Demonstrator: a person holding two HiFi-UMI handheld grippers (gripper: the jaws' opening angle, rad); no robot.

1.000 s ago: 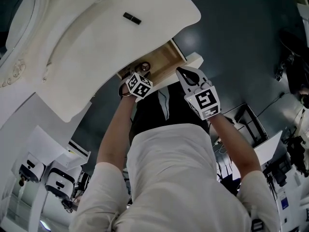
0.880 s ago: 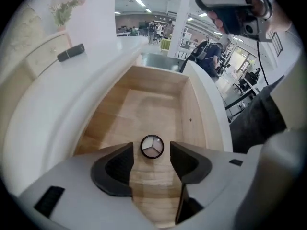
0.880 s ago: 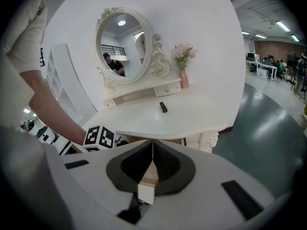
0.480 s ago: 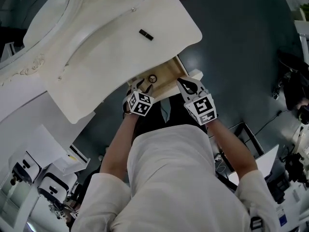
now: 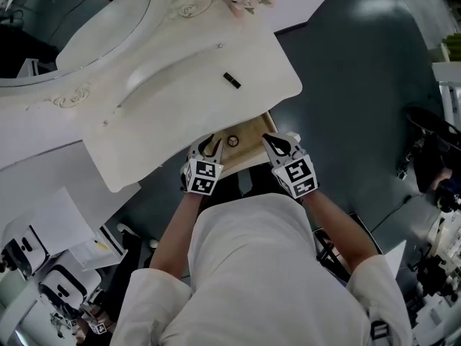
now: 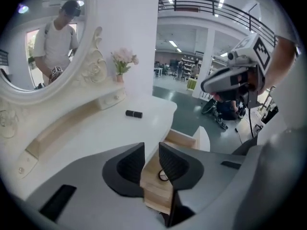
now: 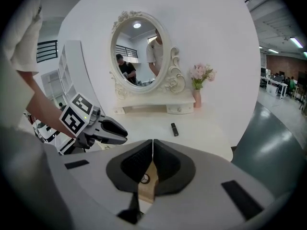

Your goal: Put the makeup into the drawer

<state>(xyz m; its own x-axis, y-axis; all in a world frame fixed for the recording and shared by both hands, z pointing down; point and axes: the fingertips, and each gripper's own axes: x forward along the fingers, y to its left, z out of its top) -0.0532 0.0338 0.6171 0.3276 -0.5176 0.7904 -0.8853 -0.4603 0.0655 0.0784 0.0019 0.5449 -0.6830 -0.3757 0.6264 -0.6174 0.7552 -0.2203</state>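
Moved: your left gripper has lifted clear of the drawer it was reaching into a second ago and now hangs just above the drawer's left side. The small round piece has stayed on the drawer floor.
Left tool: its jaws have just been closing and now stand at a narrow gap with nothing between them. Only the drawer's wood shows through.
Right tool: your right gripper has its pads pressed together and holds nothing, just above the drawer's right front corner.
Done so far: one item looks delivered, since the round piece lies inside the open drawer and nothing touches it.
Left to do: a black tube is well outside the drawer, up on the white tabletop, on the mirror side of the drawer. You would still need to fetch it, and the drawer is not shut.
Round piece, looks: small and flat, with a dark rim and a pale centre, lying on light wood near the middle of the drawer.
Black tube, looks: short, slim and dark, lying on its side. It is probably a lipstick and may roll when nudged.
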